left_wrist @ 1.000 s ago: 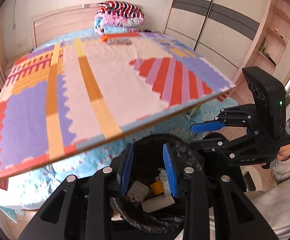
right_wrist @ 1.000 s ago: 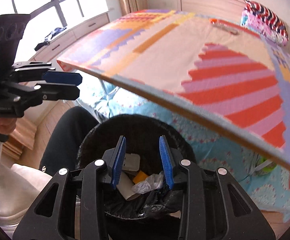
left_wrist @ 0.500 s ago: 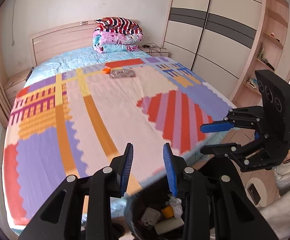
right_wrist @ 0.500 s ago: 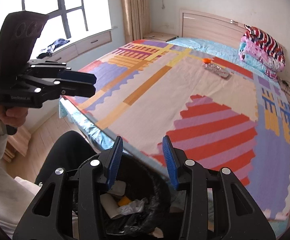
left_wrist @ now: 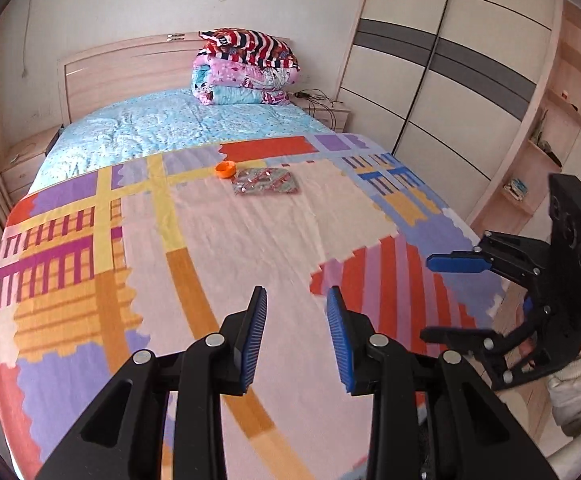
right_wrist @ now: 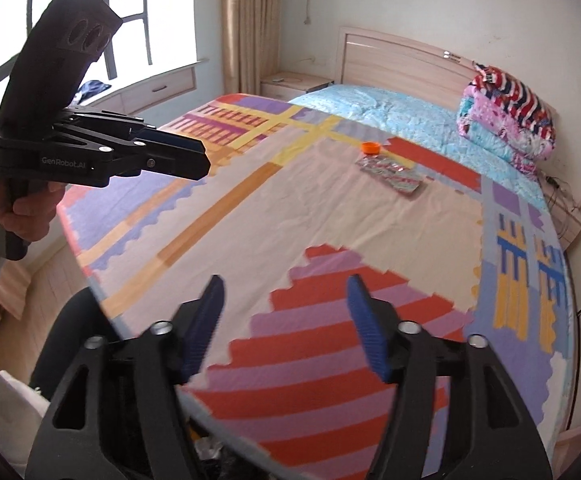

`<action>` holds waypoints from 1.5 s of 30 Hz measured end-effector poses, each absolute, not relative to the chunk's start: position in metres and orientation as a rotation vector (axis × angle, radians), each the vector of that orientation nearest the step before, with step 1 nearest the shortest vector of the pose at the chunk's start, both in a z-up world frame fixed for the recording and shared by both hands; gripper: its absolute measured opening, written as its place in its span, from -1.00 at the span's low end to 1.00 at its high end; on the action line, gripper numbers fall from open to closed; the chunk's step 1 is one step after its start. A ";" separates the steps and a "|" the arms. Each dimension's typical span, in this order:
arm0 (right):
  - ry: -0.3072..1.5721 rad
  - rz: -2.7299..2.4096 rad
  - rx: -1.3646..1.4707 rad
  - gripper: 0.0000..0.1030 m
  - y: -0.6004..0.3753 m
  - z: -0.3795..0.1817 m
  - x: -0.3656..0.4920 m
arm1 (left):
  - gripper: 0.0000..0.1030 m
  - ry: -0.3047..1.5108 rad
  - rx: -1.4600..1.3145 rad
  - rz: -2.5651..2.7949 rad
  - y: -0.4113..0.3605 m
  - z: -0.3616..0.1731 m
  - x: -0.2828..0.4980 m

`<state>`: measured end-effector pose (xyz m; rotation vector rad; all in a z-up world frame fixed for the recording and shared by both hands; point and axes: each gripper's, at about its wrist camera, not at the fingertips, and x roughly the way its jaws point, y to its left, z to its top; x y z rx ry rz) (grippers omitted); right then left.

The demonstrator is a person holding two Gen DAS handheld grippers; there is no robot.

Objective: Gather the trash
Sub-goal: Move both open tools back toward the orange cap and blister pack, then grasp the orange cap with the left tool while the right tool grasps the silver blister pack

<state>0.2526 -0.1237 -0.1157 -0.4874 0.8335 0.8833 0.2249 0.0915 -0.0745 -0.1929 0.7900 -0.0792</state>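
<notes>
**Both grippers up from the bin, two scraps left on the bed**

Since a second ago you have lifted both grippers away from the black-lined bin, which filled the lower part of each view then; now only a sliver of its contents shows at the bottom of the right wrist view, under the mat's edge. Your left gripper (left_wrist: 296,336) hangs over the near end of the patchwork mat (left_wrist: 250,240) with its jaws released and nothing between them. Your right gripper (right_wrist: 284,320) is beside it, jaws spread wider and likewise empty.

What remains to collect lies far up the bed (left_wrist: 162,120): an orange cap (left_wrist: 225,169) and, just beside it, a flat foil wrapper (left_wrist: 267,181), both on the mat near its far edge, well apart from either gripper. Folded quilts (left_wrist: 246,68) are stacked at the headboard behind them.

Holding both grippers raised and ready makes sense: you appear to be scanning for the next piece. The wrapper lies flat, so pinching an edge will likely work better than pressing down on it.
</notes>
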 end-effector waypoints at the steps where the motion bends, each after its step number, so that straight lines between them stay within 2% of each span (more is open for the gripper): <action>1: 0.831 0.882 -0.493 0.31 -0.123 -0.116 0.256 | 0.00 0.788 -0.204 -0.072 0.095 -0.076 0.232; 2: 0.829 0.889 -0.500 0.31 -0.120 -0.116 0.262 | 0.13 0.779 -0.214 -0.065 0.098 -0.077 0.239; 12: 0.800 0.922 -0.523 0.31 -0.095 -0.127 0.347 | 0.13 0.767 -0.262 -0.036 0.138 -0.086 0.331; 20: 0.795 0.974 -0.594 0.31 -0.071 -0.153 0.404 | 0.13 0.838 -0.357 -0.030 0.175 -0.109 0.394; 31: 0.807 1.010 -0.669 0.31 -0.052 -0.183 0.449 | 0.13 0.848 -0.349 -0.014 0.184 -0.127 0.451; 34: 0.810 1.026 -0.662 0.41 -0.051 -0.185 0.457 | 0.13 0.866 -0.360 0.001 0.188 -0.136 0.463; 40: 0.849 1.025 -0.649 0.42 -0.046 -0.191 0.472 | 0.13 0.872 -0.379 -0.007 0.193 -0.146 0.474; 45: 0.879 1.037 -0.636 0.43 -0.044 -0.193 0.477 | -0.02 0.869 -0.348 0.000 0.190 -0.151 0.475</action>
